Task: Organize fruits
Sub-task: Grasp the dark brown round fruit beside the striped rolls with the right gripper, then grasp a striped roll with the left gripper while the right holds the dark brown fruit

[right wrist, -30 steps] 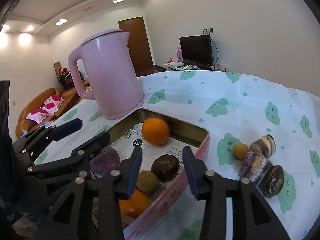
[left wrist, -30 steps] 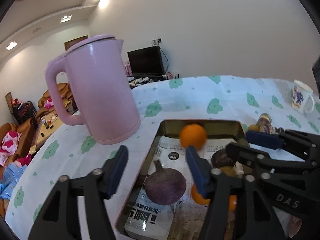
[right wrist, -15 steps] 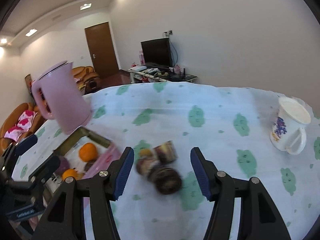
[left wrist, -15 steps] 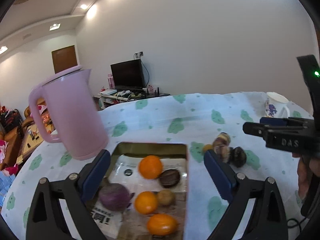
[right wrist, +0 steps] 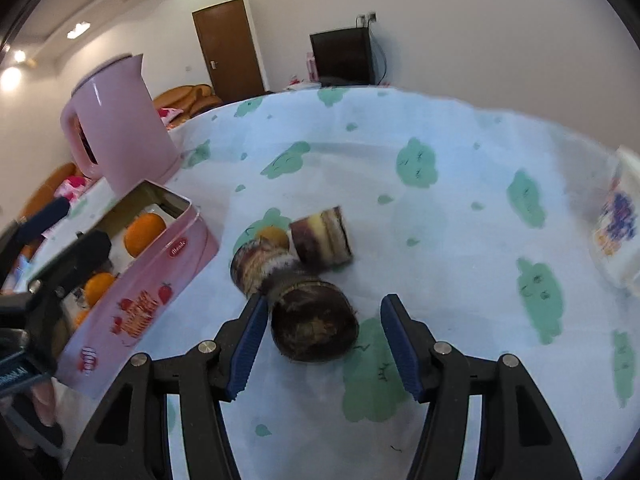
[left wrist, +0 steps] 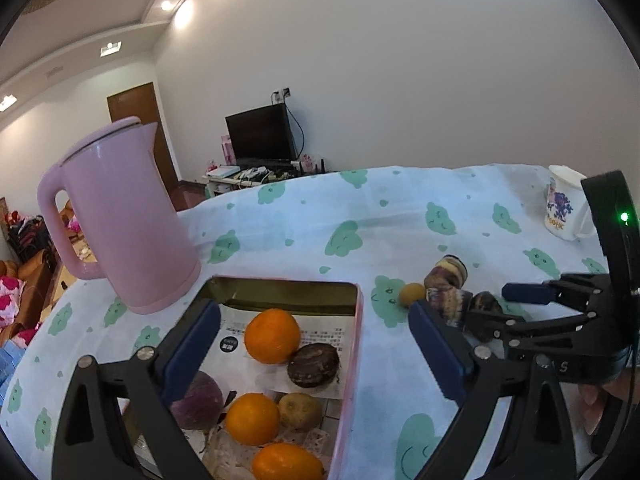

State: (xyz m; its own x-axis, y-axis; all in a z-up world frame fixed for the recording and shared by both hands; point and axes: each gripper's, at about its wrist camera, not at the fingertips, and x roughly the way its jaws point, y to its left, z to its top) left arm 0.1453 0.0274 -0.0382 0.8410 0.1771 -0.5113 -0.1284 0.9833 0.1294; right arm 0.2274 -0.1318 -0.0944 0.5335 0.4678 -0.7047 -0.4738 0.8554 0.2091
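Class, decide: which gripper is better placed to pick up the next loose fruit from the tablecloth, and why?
Right. The right gripper is open with the dark round fruit between its fingers, beside the pink tin. The left gripper hangs open over the tin, away from the loose fruit.

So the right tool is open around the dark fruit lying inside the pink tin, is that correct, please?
Not quite. The right tool is open around the dark fruit, but that fruit lies on the tablecloth beside the pink tin, not inside it, as the right wrist view shows.
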